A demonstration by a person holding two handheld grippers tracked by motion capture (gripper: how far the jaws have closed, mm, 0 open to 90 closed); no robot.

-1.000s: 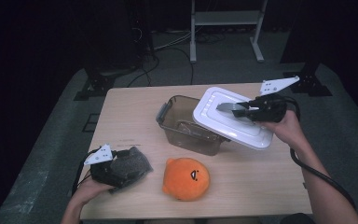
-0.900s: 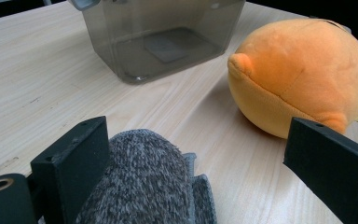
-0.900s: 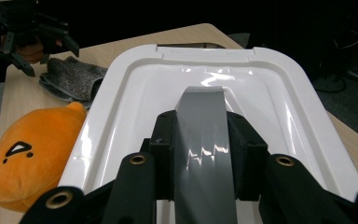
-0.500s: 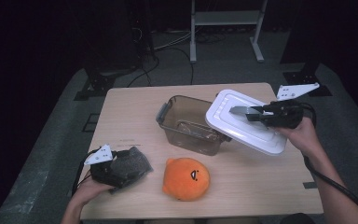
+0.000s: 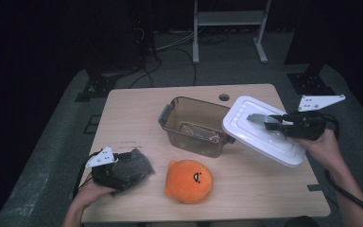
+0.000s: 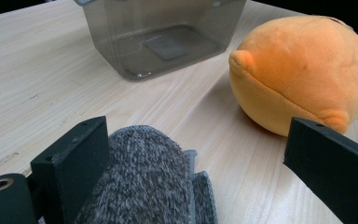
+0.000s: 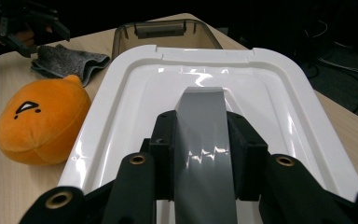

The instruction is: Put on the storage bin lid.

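My right gripper (image 5: 266, 121) is shut on the grey handle (image 7: 200, 116) of a white lid (image 5: 264, 137), holding it tilted to the right of the clear brown container (image 5: 194, 125). The lid's (image 7: 135, 93) left edge sits close to the container's right rim. The container (image 7: 163, 30) stands open in the middle of the table. An orange plush toy (image 5: 189, 180) lies near the front edge. My left gripper (image 5: 125, 171) is open at the front left, resting over a grey knit cloth (image 5: 136, 163). The cloth (image 6: 144, 182) lies against one jaw, and the other jaw stands far apart from it near the plush (image 6: 303, 79).
The wooden table (image 5: 137, 109) has a small round hole (image 5: 224, 97) at its far edge. A metal stand (image 5: 227, 19) and cables lie on the dark floor beyond. A person's hands hold both grippers from the near side.
My right gripper has carried the white lid to the right, off the container's top, and a little lower. The left gripper and the cloth have stayed put.
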